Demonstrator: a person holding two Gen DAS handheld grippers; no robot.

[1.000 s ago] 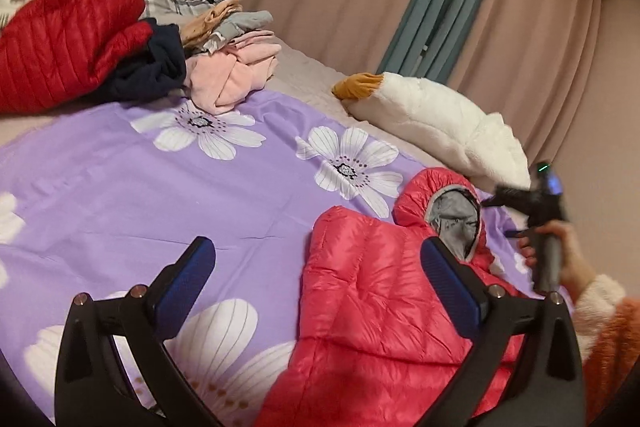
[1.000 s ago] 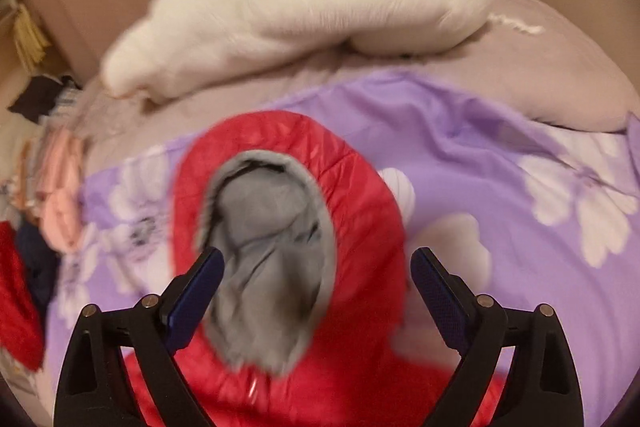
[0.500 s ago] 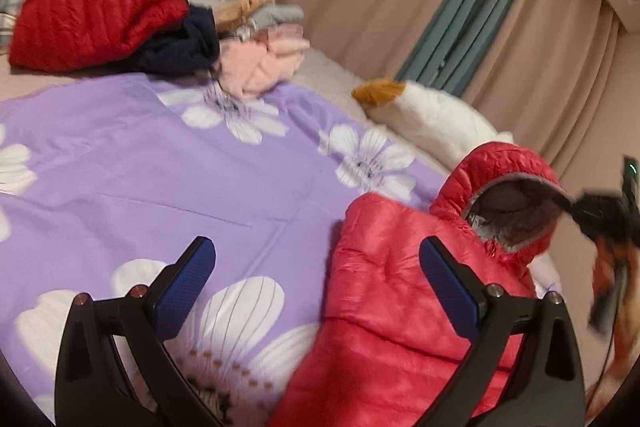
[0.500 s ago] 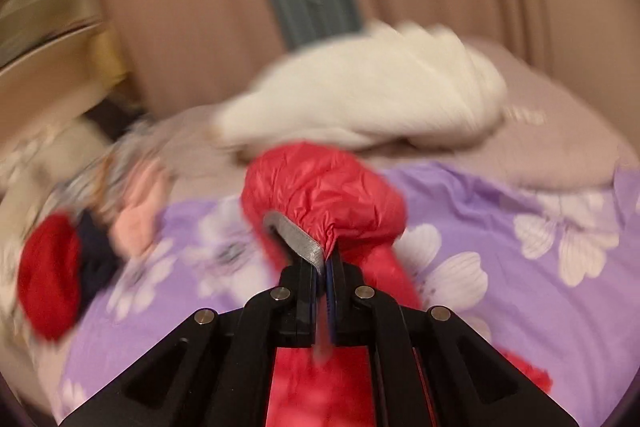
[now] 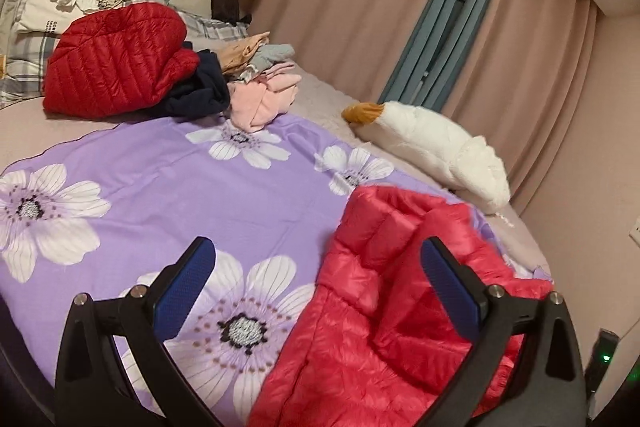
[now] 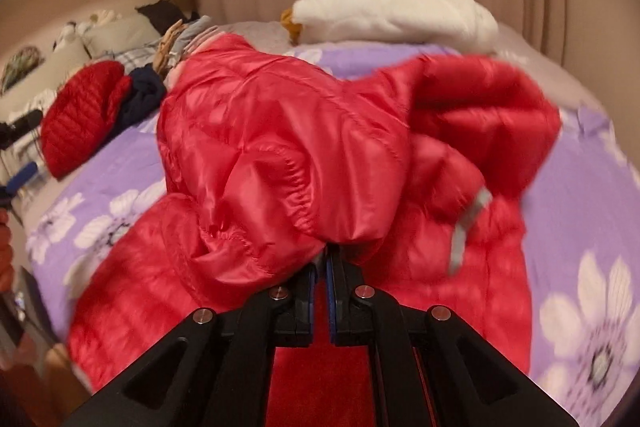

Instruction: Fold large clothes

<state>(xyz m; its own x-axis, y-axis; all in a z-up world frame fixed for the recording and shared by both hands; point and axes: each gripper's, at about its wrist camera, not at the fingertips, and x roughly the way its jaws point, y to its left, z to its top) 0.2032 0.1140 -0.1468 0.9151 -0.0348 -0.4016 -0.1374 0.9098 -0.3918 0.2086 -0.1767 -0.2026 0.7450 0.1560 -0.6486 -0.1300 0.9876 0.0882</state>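
The right tongs (image 6: 320, 267) are clamped on a bunched fold of the one red puffer jacket (image 6: 288, 155), whose hood is folded over the body, while the left tongs (image 5: 316, 291) hang spread wide with nothing between them above the jacket's edge. The jacket lies on a purple flowered sheet (image 5: 168, 187) on the bed. Beyond it sit one white plush goose (image 5: 432, 147) and one pile of clothes (image 5: 160, 75), topped by a second, darker red quilted jacket (image 5: 116, 59).

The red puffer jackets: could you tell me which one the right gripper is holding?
The lighter red jacket on the purple floral sheet; the darker one sits untouched in the pile.
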